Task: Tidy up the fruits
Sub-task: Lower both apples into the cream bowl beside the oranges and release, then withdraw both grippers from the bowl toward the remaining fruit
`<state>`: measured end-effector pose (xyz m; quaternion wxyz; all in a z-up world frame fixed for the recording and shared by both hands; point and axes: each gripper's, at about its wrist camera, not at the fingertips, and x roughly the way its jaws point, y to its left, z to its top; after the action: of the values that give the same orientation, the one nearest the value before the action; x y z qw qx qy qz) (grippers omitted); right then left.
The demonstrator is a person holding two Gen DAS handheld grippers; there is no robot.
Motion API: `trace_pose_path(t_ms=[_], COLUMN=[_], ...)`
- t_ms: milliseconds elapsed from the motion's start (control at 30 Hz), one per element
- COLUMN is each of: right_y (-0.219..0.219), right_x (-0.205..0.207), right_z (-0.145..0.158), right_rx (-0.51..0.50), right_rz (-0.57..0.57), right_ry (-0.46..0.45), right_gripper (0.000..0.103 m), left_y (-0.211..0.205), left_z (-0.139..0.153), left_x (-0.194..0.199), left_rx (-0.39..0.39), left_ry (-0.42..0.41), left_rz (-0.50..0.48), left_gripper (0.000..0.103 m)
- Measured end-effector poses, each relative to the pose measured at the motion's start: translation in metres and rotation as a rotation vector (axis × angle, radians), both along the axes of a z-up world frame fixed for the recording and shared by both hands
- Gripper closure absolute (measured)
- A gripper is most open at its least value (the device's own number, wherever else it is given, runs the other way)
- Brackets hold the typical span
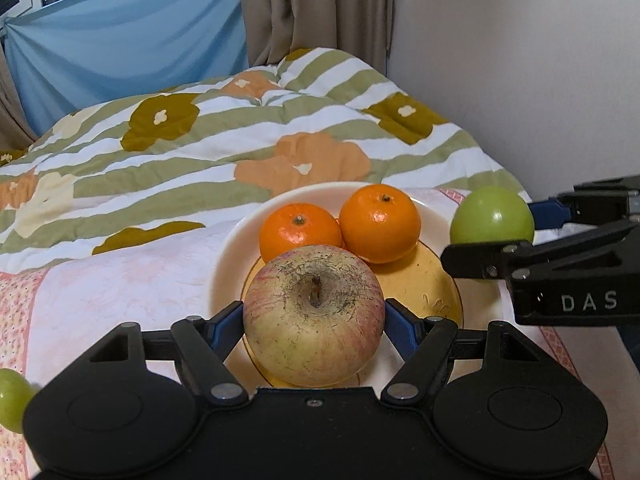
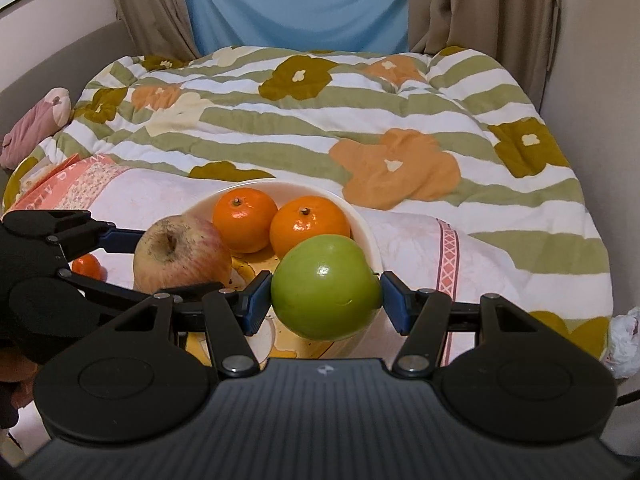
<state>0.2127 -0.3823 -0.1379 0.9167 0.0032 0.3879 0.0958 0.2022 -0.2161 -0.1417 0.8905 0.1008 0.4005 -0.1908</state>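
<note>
I have one fruit in each tool, and both are now over the bowl [image 1: 224, 264], so I judge this as the placing step. My left gripper [image 1: 314, 316] pinches the big reddish apple [image 1: 314, 316] between its blue pads; the apple hangs above the near part of the bowl, at 6 o'clock from the two oranges. My right gripper [image 2: 326, 294] pinches the green apple [image 2: 326, 286] in the same way, at the bowl's rim, about 3 o'clock from the oranges in the left camera.

The two oranges [image 1: 340, 228] already lie in the bowl, touching each other, on the far side. One small orange [image 2: 86, 266] is outside on the pink cloth [image 1: 120, 280], and another green fruit [image 1: 12, 398] shows at the 8 o'clock edge of the left view.

Next I think each apple must come low over a free spot before I spread the jaws, because round fruit rolls easily and the two tools are close together.
</note>
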Motion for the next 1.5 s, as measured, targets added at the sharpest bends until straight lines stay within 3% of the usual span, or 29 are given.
trace_pose_path(t_ms=[267, 333, 400, 633, 1067, 1233, 1300, 1367, 1500], right_y=[-0.002, -0.002, -0.002, 0.0, 0.03, 0.034, 0.035, 0.036, 0.031], right_x=[0.007, 0.007, 0.007, 0.01, 0.012, 0.008, 0.008, 0.007, 0.002], right_z=[-0.004, -0.003, -0.004, -0.011, -0.032, -0.037, -0.035, -0.031, -0.025], right_rx=[0.012, 0.012, 0.012, 0.01, -0.154, -0.166, -0.173, -0.186, -0.176], right_rz=[-0.001, -0.003, -0.001, 0.027, 0.125, 0.13, 0.131, 0.136, 0.103], right_ry=[0.018, 0.019, 0.018, 0.028, 0.002, 0.002, -0.008, -0.019, -0.027], right_gripper=[0.03, 0.03, 0.03, 0.03, 0.03, 0.029, 0.022, 0.001, 0.0], left_y=[-0.006, -0.006, -0.005, 0.011, 0.036, 0.039, 0.041, 0.043, 0.047], left_z=[-0.004, 0.002, 0.008, 0.017, 0.016, 0.018, 0.02, 0.022, 0.027], left_x=[0.0, -0.005, -0.012, -0.021, -0.037, -0.042, -0.043, -0.045, -0.051], left_rx=[0.024, 0.03, 0.038, 0.028, 0.041, 0.035, 0.032, 0.028, 0.024], left_ry=[-0.003, -0.035, -0.073, -0.056, -0.015, -0.014, -0.017, -0.02, -0.029], left_rz=[-0.006, -0.01, -0.015, 0.005, 0.053, 0.064, 0.072, 0.08, 0.098], left_gripper=[0.025, 0.007, 0.002, 0.002, 0.002, 0.002, 0.002, 0.002, 0.002])
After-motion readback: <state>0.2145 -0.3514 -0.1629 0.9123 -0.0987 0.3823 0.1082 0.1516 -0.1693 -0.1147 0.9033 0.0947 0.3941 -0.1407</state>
